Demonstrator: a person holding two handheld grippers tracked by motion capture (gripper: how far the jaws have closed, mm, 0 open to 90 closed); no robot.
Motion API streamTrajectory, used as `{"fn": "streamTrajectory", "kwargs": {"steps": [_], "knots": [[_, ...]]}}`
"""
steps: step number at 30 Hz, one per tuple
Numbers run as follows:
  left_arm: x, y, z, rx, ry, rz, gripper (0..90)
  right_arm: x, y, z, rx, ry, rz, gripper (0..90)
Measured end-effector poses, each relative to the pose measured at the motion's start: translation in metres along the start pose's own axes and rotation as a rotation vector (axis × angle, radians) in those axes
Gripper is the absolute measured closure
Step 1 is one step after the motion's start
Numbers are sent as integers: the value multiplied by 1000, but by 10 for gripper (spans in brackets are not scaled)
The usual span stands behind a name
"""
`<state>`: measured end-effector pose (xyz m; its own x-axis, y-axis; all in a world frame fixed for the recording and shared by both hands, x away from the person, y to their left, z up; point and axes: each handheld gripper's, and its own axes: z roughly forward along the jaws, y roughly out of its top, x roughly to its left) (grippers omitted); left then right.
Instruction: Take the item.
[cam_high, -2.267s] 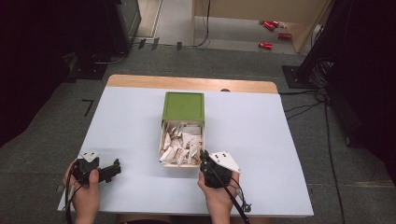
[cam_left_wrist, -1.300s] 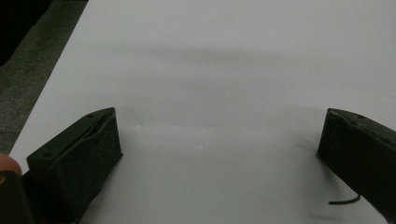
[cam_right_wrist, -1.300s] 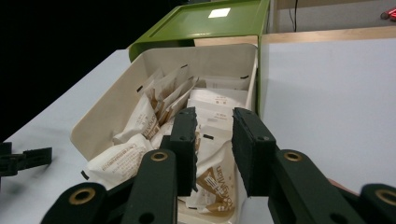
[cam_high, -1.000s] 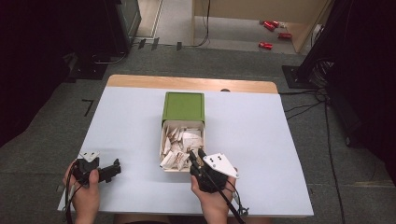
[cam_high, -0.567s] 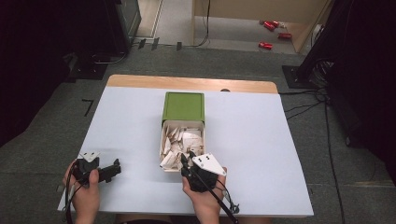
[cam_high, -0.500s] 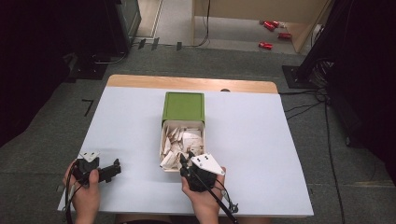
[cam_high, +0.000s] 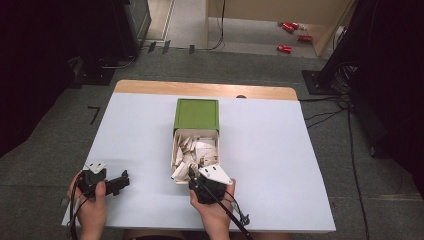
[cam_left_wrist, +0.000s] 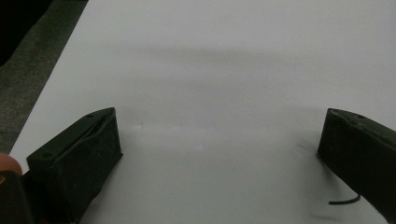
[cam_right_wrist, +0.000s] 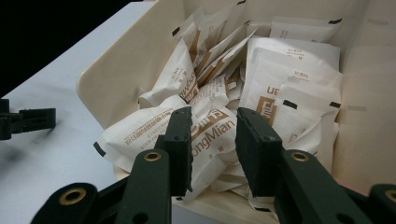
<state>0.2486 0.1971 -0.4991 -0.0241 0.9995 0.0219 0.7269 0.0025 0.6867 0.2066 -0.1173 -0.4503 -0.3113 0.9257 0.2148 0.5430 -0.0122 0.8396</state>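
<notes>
A green box (cam_high: 196, 114) stands mid-table with its cream drawer (cam_high: 174, 150) pulled out toward me, heaped with several white and brown sachets (cam_high: 197, 150). My right gripper (cam_high: 192, 174) is at the drawer's near end, tipped down into the heap. In the right gripper view its jaws (cam_right_wrist: 212, 135) stand either side of one printed sachet (cam_right_wrist: 210, 151); they have just been opening a little and do not visibly pinch it. My left gripper (cam_high: 122, 180) rests at the table's near left, and its jaws (cam_left_wrist: 219, 135) are wide apart over bare tabletop.
The white tabletop (cam_high: 300, 165) has free room right and left of the box. A wooden strip (cam_high: 200, 89) runs along the far edge. Grey floor with cables (cam_high: 350, 115) and red cans (cam_high: 290, 35) lies beyond. The left gripper (cam_right_wrist: 28, 119) shows far off in the right gripper view.
My right gripper has moved left and down from the drawer's near right corner, so its jaws now sit in the sachets. The left hand has stayed still.
</notes>
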Motion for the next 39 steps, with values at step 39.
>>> {"fn": "streamTrajectory", "kwargs": {"steps": [39], "knots": [[0,0,0,0,0,0,0,-1,-7,-1,0,-4,0,809]]}}
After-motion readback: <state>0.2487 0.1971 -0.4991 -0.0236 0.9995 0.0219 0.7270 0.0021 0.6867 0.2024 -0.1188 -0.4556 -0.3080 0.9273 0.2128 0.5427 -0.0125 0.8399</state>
